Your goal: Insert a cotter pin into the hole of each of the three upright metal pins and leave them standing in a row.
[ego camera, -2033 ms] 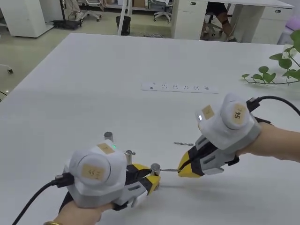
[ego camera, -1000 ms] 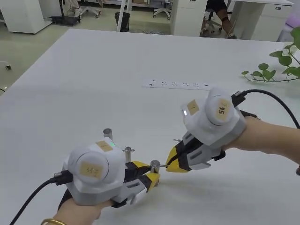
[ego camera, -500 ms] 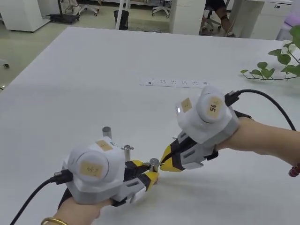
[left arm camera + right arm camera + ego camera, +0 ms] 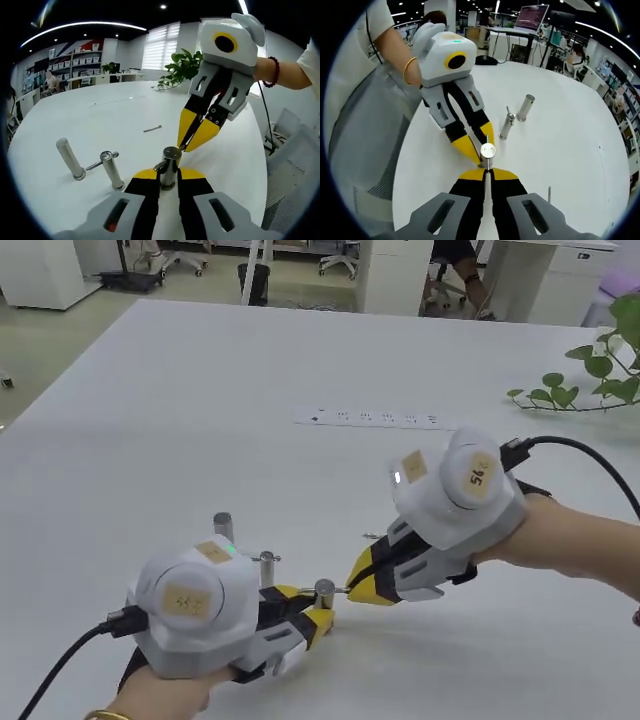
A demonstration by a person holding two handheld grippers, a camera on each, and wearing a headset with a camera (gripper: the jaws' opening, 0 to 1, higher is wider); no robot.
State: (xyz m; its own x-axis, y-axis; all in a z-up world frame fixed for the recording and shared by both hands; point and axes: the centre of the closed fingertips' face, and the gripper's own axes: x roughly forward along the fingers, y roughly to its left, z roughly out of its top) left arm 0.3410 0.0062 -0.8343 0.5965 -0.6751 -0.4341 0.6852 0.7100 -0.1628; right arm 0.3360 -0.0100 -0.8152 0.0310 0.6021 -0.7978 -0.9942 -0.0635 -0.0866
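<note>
While the wide white surface (image 4: 200, 390) carries everything, two grippers meet nose to nose on it. One power strip (image 4: 375, 419) lies well beyond both grippers. One leafy plant (image 4: 590, 380) trails in far past the right gripper. The left gripper (image 4: 305, 608) has its jaws clamped on the lower part of the near pin (image 4: 324, 590). The right gripper (image 4: 357, 589) faces it, jaws pressed together on a thin cotter pin (image 4: 487, 176) whose tip meets that pin just under its head.

Three metal pins stand upright in a row, each apart from the next: the near pin between the left gripper's jaws, the middle pin (image 4: 266, 566) just beside that gripper, and the far pin (image 4: 222, 524) beyond it. There are three cotter pins too — the one the right gripper holds, a seated cotter pin (image 4: 99, 161) through the middle pin near its top, and a loose cotter pin (image 4: 152, 129) lying flat on the surface near the right gripper.

The left gripper view takes the row from low and side-on, so the seated cotter pin's end shows sticking out of the middle pin; the head view leaves it too small to read. The right gripper view looks down on the near pin's round top and shows the held cotter pin running straight between its own jaws.
</note>
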